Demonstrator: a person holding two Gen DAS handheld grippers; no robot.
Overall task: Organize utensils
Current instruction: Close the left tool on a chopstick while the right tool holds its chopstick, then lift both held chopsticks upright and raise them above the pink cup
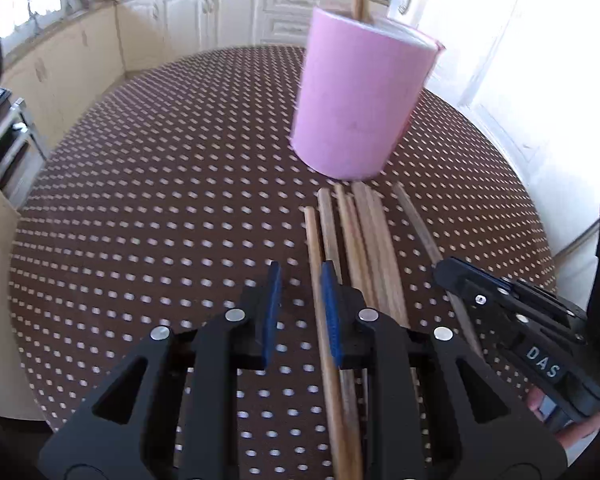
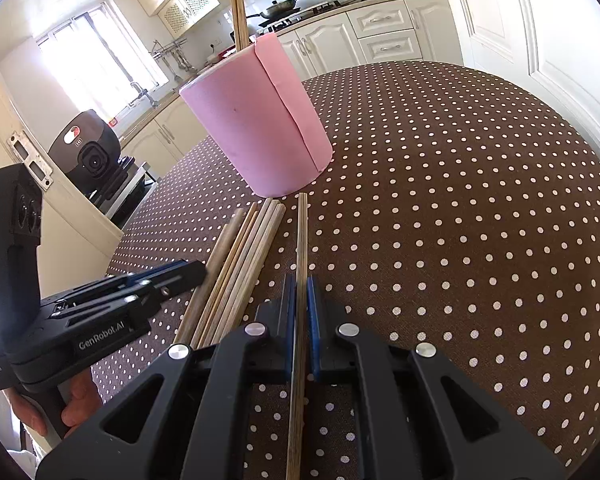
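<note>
Wooden chopsticks (image 2: 236, 268) lie in a loose bundle on the polka-dot cloth of the counter (image 2: 460, 200), their far tips just short of the pink holder (image 2: 256, 120). One more chopstick (image 2: 302, 248) lies a little apart to the bundle's right, and that is the one in hand: the right hand-held gripper (image 2: 300, 312) is clenched on it, blue pads pressing on either side of its shaft, the tip pointing toward the base of the holder. A couple of sticks already stand upright in the holder, rising from its top.

To do this step well, I'd say the stick needs lifting clear of the cloth first, then tilting up until it is close to vertical before going over the holder's rim, so it drops in beside the standing ones rather than knocking the holder, which looks light enough to tip. Keeping the grip firm matters, as a thin round stick could easily swivel between flat pads.

The left hand-held gripper (image 1: 300, 312) hovers over the near end of the bundle with its jaws only narrowly apart. They grasp nothing; the leftmost chopstick (image 1: 320, 300) runs under the gap close to the right-hand pad, and I cannot tell whether it touches.
</note>
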